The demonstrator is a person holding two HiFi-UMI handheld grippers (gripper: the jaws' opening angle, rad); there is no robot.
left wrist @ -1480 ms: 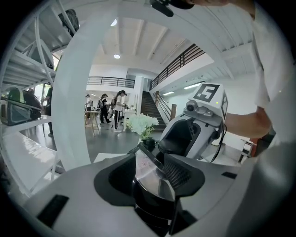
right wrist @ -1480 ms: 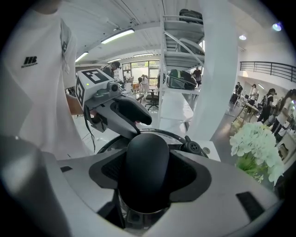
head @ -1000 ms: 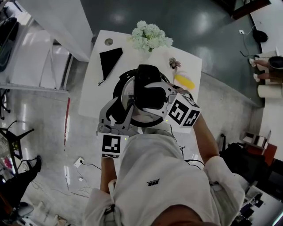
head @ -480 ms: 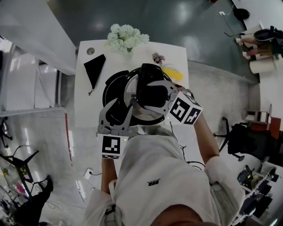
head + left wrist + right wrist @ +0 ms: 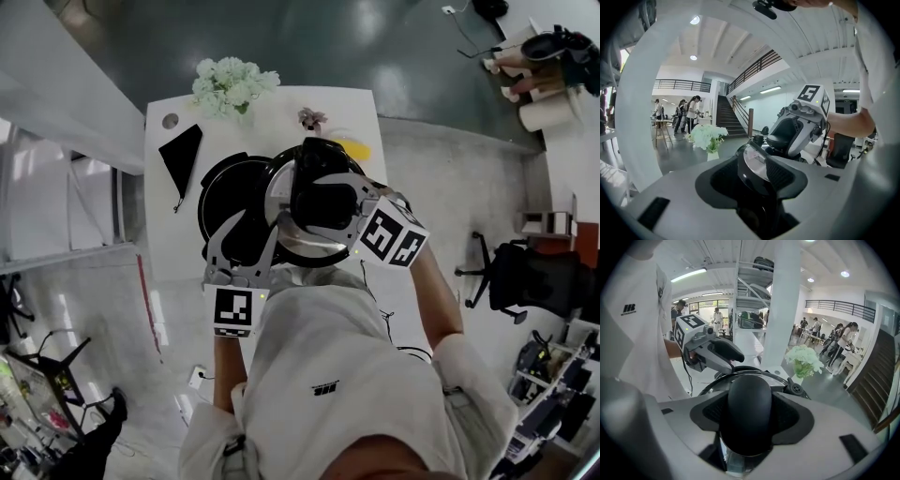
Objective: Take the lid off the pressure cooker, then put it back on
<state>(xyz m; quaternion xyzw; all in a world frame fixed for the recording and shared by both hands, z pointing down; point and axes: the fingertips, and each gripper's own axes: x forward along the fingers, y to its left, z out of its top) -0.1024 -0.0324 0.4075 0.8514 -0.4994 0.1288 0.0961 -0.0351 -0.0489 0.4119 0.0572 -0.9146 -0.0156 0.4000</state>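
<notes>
**A:** From the head view, where is the pressure cooker?

**B:** The pot point(image 5: 208, 187) stands on the white table point(image 5: 173, 234), just beyond the left gripper point(image 5: 255, 230) and a little to its left. The lid point(image 5: 305, 248) is carried between both grippers and overlaps the pot's right side. The right gripper point(image 5: 314, 202) comes in over the top of it.

**A:** Anything in the pot?

**B:** The uncovered part of its mouth is only dark, so I cannot tell. I also cannot tell whether the lid touches the pot's rim.

**A:** Other containers?

**B:** A bunch of white flowers point(image 5: 230, 80) sits at the table's far edge, well beyond both grippers. A black cloth point(image 5: 178, 150) lies flat off to the left.

**A:** And the left gripper view?

**B:** Its jaws are closed on the lid's edge point(image 5: 754, 161): black rim and shiny metal face fill the gap between the pads. The right gripper point(image 5: 773, 143) is just past them, on the lid's far side. The flowers stand in a small white vase point(image 5: 712, 154), ahead and to the left.

**A:** The right gripper view?

**B:** Its jaws clamp the lid's rounded black knob point(image 5: 749, 404), half-wide, with pads on both sides. Just beyond the knob the lid's rim carries a small valve point(image 5: 794, 389). The left gripper point(image 5: 731, 356) reaches in from the upper left, and the vase point(image 5: 799, 379) with its flowers is ahead to the right.
</notes>
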